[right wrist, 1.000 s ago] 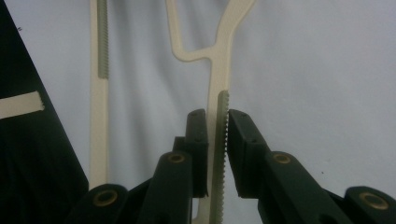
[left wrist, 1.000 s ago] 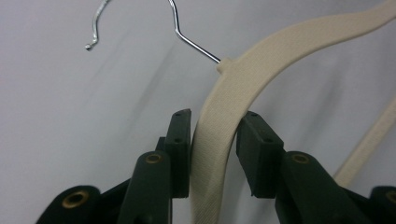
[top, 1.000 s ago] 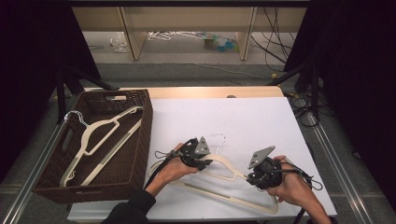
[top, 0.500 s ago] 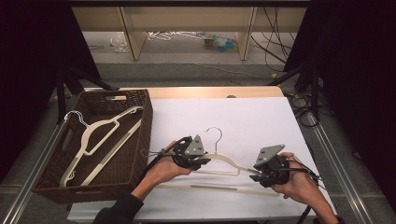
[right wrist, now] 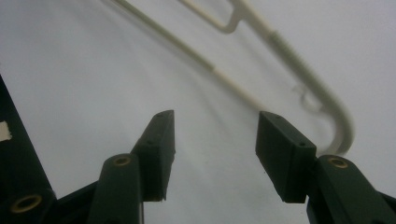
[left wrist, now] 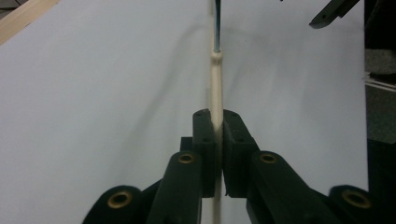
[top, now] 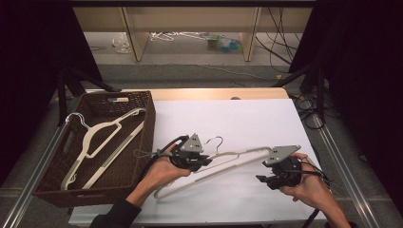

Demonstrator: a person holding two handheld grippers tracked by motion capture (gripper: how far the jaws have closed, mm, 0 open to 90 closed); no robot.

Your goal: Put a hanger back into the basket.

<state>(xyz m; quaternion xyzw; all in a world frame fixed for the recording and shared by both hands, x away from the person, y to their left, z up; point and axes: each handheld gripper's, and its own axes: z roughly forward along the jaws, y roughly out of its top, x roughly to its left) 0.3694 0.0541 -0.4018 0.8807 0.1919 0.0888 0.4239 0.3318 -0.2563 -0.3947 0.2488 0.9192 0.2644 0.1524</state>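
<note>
A cream plastic hanger with a metal hook hangs slanted over the white table. My left gripper is shut on it near the neck. In the left gripper view the jaws pinch the thin cream bar edge-on, and my left gripper has no gap. My right gripper sits just below the hanger's right end, open and apart from it. In the right gripper view my right gripper has wide jaws holding nothing, and the hanger's curved end lies beyond them.
A dark woven basket stands at the table's left with another cream hanger inside. The table's wooden far edge runs behind. Metal rails flank the table, and cables lie at the right.
The hanger has shifted left and tilted in my left gripper, its right end rising. My right gripper has come off that end and backed slightly to the right.
</note>
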